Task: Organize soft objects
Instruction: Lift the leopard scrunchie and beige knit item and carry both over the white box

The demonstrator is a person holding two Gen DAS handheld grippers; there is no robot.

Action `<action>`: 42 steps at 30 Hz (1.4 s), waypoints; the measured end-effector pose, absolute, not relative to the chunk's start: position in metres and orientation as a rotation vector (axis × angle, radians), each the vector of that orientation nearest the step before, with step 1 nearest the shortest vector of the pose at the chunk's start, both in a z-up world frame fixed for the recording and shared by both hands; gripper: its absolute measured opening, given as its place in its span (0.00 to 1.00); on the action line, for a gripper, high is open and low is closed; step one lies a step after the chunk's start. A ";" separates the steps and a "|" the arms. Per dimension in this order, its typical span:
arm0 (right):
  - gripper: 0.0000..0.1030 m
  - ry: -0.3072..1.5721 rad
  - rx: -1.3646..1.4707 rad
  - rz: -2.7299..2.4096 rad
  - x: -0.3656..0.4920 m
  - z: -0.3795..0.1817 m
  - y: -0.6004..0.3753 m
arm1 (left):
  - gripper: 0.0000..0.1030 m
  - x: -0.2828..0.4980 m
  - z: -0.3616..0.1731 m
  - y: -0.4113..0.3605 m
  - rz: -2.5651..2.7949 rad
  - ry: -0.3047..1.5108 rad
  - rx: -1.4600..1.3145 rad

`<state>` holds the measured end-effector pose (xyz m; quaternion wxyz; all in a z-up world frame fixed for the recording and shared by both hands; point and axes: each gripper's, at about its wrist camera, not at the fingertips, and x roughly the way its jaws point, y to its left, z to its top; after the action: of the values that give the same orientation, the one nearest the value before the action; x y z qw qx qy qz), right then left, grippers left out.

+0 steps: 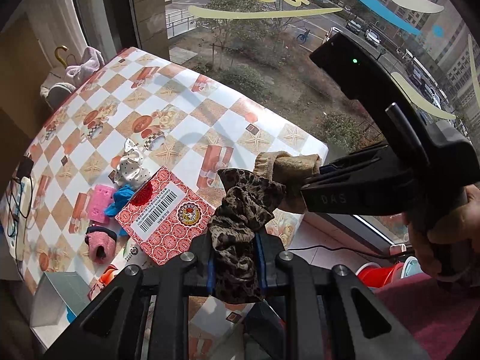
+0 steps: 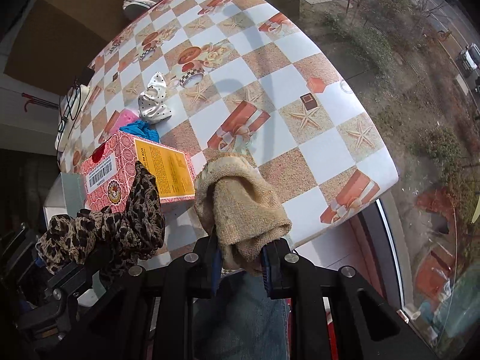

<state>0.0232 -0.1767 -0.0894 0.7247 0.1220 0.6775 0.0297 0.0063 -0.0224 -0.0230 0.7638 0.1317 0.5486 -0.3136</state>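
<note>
The left gripper (image 1: 237, 258) had its jaws clamped on a crumpled leopard-print fabric scrunchie (image 1: 243, 210), which bunched up above the blue pads. Just beside it, the right gripper (image 2: 243, 264) was closed tight on a beige knitted sock (image 2: 240, 207), folded over on itself with its ribbed cuff uppermost. Both pieces hung over the near edge of the table covered in a checked orange-and-white oilcloth with starfish and gift-box prints (image 2: 270, 69), the two cloths close together but apart. Further back on the table stood a red patterned cardboard box with a barcode label (image 1: 168, 216). Behind it lay a white polka-dot satin scrunchie (image 1: 132, 165), a crumpled blue cloth (image 1: 121, 199), a pink rectangular sponge-like block (image 1: 100, 204) and a pink knitted sock with a dark cuff (image 1: 100, 243).
</note>
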 end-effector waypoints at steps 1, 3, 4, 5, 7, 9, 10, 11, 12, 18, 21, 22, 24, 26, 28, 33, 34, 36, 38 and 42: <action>0.22 1.503 0.253 0.082 0.021 -0.091 -0.171 | 0.22 0.003 -0.023 -0.018 -0.678 1.195 0.285; 0.22 1.515 0.224 0.110 0.016 -0.093 -0.160 | 0.22 -0.002 -0.025 -0.009 -0.663 1.201 0.283; 0.22 1.520 0.211 0.123 0.014 -0.094 -0.155 | 0.22 -0.004 -0.026 -0.005 -0.656 1.205 0.281; 0.22 1.526 0.199 0.138 0.011 -0.095 -0.149 | 0.22 -0.007 -0.026 0.000 -0.647 1.207 0.278; 0.22 1.536 0.172 0.160 0.007 -0.096 -0.138 | 0.22 -0.010 -0.027 0.011 -0.626 1.211 0.266; 0.22 1.547 0.139 0.188 0.003 -0.097 -0.127 | 0.22 -0.014 -0.026 0.023 -0.602 1.212 0.246; 0.22 1.550 0.120 0.201 0.002 -0.097 -0.121 | 0.22 -0.016 -0.026 0.030 -0.587 1.213 0.235; 0.22 1.552 0.103 0.215 0.001 -0.097 -0.116 | 0.22 -0.018 -0.026 0.037 -0.571 1.214 0.227; 0.22 1.555 0.087 0.232 -0.001 -0.096 -0.110 | 0.22 -0.020 -0.026 0.044 -0.554 1.214 0.219; 0.22 1.558 -0.009 0.336 -0.004 -0.091 -0.077 | 0.22 -0.033 -0.030 0.086 -0.442 1.234 0.163; 0.22 1.550 -0.058 0.388 -0.005 -0.088 -0.059 | 0.22 -0.038 -0.032 0.105 -0.382 1.245 0.114; 0.22 1.546 -0.077 0.404 -0.005 -0.086 -0.053 | 0.22 -0.039 -0.033 0.111 -0.363 1.247 0.096; 0.22 1.538 -0.108 0.435 -0.005 -0.084 -0.041 | 0.22 -0.041 -0.032 0.122 -0.327 1.244 0.068; 0.22 1.529 -0.139 0.466 -0.005 -0.081 -0.030 | 0.22 -0.043 -0.030 0.130 -0.298 1.235 0.046; 0.22 1.519 -0.169 0.493 -0.006 -0.077 -0.019 | 0.22 -0.045 -0.028 0.138 -0.273 1.228 0.029; 0.22 1.488 -0.222 0.550 -0.005 -0.069 0.006 | 0.22 -0.052 -0.026 0.158 -0.206 1.213 -0.023; 0.22 1.479 -0.227 0.560 -0.004 -0.067 0.010 | 0.22 -0.053 -0.025 0.163 -0.188 1.209 -0.034; 0.22 1.465 -0.234 0.578 -0.002 -0.063 0.018 | 0.22 -0.056 -0.024 0.173 -0.151 1.201 -0.057; 0.22 1.454 -0.237 0.599 0.001 -0.059 0.028 | 0.22 -0.059 -0.022 0.184 -0.112 1.194 -0.076; 0.22 1.433 -0.261 0.648 0.003 -0.054 0.052 | 0.22 -0.069 -0.022 0.208 -0.026 1.185 -0.124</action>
<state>0.0027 0.0520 -0.0539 0.6988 -0.1173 0.6428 0.2909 -0.0690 0.2081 -0.0219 0.8277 -0.0586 0.5579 -0.0121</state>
